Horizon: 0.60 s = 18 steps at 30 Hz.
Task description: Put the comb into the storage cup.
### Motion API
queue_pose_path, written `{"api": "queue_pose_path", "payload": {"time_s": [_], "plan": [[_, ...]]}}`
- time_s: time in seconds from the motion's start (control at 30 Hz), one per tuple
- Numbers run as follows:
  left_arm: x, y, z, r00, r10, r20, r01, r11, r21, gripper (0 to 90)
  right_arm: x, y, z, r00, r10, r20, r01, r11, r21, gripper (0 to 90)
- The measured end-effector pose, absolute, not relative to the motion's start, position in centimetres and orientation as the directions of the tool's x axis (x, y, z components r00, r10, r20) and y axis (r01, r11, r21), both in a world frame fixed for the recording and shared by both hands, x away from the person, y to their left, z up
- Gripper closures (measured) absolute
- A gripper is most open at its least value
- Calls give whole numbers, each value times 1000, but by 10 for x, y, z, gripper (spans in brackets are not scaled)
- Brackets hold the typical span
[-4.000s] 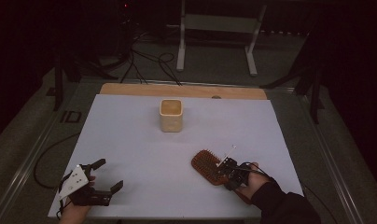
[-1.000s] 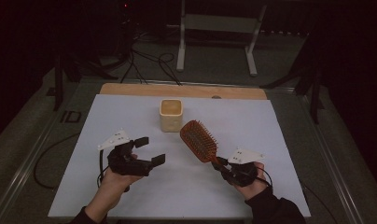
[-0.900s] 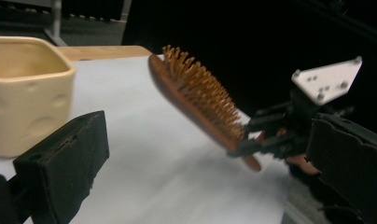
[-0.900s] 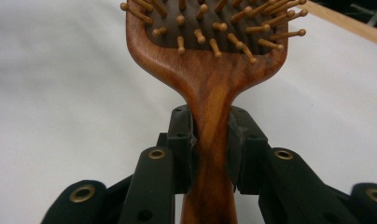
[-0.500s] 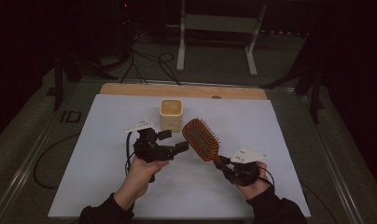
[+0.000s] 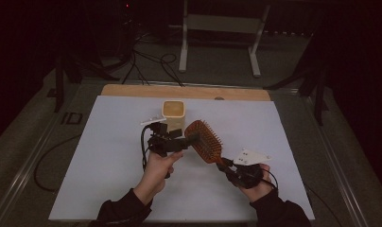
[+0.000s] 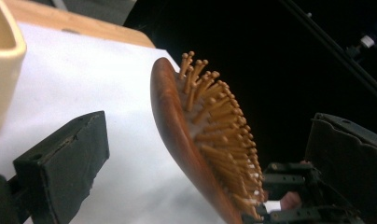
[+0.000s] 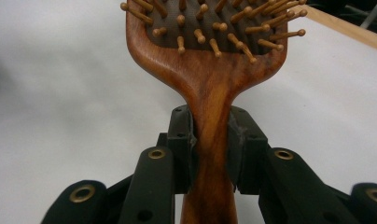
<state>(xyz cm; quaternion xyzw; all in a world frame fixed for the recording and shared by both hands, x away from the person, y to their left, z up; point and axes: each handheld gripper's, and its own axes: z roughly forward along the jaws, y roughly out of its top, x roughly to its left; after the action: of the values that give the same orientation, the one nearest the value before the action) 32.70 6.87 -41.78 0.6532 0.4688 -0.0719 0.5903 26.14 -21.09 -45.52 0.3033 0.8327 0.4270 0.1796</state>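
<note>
A wooden paddle hairbrush (image 6: 204, 141) with peg bristles is held up off the white table, head toward the far left. My right gripper (image 6: 228, 169) is shut on its handle; in the right gripper view the pads (image 8: 183, 140) clamp the handle (image 8: 209, 154) on both sides. My left gripper (image 6: 186, 135) is open beside the brush head. In the left gripper view the brush head (image 7: 177, 130) stands edge-on between the wide-apart jaws, with no visible contact with the fingers (image 7: 65, 161). A cream cup (image 6: 173, 113) stands just behind the left gripper.
The white table sheet (image 6: 108, 156) ends at a wooden strip (image 6: 132, 91) at the far edge. The cream cup (image 7: 2, 60) looms close at the left of the left gripper view. Cables and a metal stand lie on the dark floor beyond.
The right gripper lifted the brush from the table's front right. The left gripper came from the front left to the middle and has now reached the brush head.
</note>
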Motion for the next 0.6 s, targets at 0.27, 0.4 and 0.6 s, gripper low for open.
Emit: {"api": "queue_pose_path", "payload": {"time_s": [0.27, 0.4, 0.6], "plan": [[331, 55, -428, 500, 525, -689, 727, 177, 663, 39, 261, -209, -456, -755, 655, -34, 353, 450, 820, 734], [332, 52, -432, 481, 515, -709, 743, 189, 642, 76, 260, -209, -455, -758, 651, -44, 343, 455, 822, 733], [334, 48, -438, 449, 515, -730, 754, 219, 619, 203, 260, -207, -456, -759, 650, -44, 345, 458, 819, 733]]}}
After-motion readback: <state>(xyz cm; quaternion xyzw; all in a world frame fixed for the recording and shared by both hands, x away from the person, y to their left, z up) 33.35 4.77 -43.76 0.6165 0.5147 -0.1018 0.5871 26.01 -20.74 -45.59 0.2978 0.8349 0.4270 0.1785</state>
